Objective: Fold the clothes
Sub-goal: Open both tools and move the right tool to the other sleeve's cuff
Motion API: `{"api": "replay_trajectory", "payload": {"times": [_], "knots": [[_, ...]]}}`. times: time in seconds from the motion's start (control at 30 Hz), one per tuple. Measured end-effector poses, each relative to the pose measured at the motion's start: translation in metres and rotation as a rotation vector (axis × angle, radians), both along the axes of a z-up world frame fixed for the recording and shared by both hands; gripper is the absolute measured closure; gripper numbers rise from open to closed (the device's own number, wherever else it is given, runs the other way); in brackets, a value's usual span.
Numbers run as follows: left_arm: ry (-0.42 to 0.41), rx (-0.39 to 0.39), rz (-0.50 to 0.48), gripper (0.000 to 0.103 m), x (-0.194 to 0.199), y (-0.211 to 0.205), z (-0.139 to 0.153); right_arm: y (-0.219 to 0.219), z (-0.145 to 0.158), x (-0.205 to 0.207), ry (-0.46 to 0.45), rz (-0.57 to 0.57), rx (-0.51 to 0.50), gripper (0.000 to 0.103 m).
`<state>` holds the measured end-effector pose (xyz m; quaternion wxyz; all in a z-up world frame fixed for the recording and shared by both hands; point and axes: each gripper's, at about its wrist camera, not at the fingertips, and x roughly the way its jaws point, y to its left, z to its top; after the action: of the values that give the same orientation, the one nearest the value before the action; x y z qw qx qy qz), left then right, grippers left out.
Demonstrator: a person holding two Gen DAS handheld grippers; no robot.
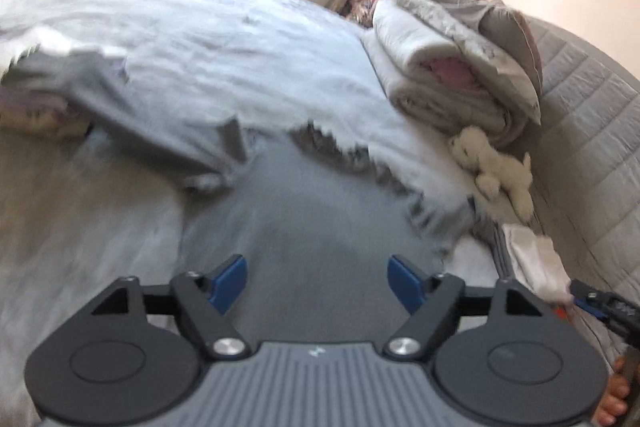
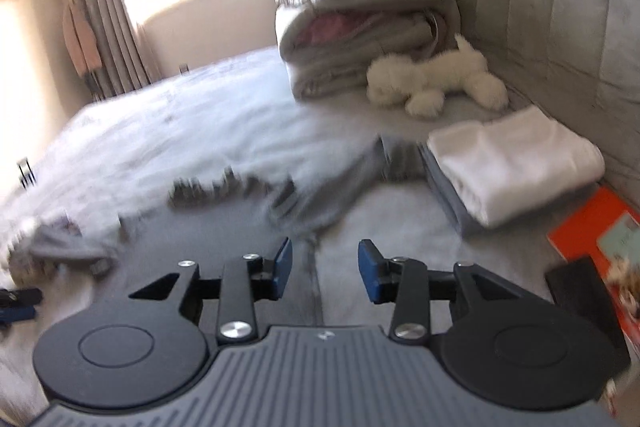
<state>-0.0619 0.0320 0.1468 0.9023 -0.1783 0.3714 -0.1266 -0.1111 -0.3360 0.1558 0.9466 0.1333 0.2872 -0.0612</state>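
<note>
A grey garment (image 1: 304,211) lies spread on the pale bed, one sleeve (image 1: 132,115) stretching to the upper left. My left gripper (image 1: 318,283) hovers over its middle, open, nothing between the blue pads. In the right wrist view the same grey garment (image 2: 320,199) lies ahead, and my right gripper (image 2: 325,269) stands open above its edge, holding nothing. A folded white garment (image 2: 516,167) rests on a folded grey one at the right. Both views are blurred by motion.
A stack of folded bedding (image 2: 360,27) and a white plush toy (image 2: 436,83) sit by the padded headboard (image 2: 560,7). An orange book (image 2: 592,227) and a black object (image 2: 580,291) lie at the right. More clothes (image 1: 36,115) are piled at the left. Bare toes (image 1: 616,395) show bottom right.
</note>
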Motion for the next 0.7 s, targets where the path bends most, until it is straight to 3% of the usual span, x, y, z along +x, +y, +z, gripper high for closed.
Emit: {"api": "replay_trajectory", "payload": {"times": [0.1, 0.2, 0.3, 0.53, 0.7], "knots": [[-0.058, 0.064, 0.029, 0.017, 0.028, -0.002, -0.008, -0.007, 0.01, 0.02, -0.029, -0.001, 0.023, 0.056], [-0.108, 0.168, 0.005, 0.017, 0.055, -0.005, -0.034, -0.015, 0.005, 0.049, -0.026, -0.008, 0.06, 0.053], [-0.08, 0.252, 0.022, 0.017, 0.076, -0.004, -0.063, -0.024, -0.016, 0.08, 0.016, -0.027, 0.07, 0.051], [0.0, 0.259, 0.065, 0.016, 0.108, 0.009, -0.089, -0.05, -0.064, 0.138, 0.093, -0.108, 0.089, 0.044], [0.073, 0.259, 0.072, 0.015, 0.118, 0.009, -0.104, -0.068, -0.099, 0.177, 0.142, -0.151, 0.093, 0.029]]}}
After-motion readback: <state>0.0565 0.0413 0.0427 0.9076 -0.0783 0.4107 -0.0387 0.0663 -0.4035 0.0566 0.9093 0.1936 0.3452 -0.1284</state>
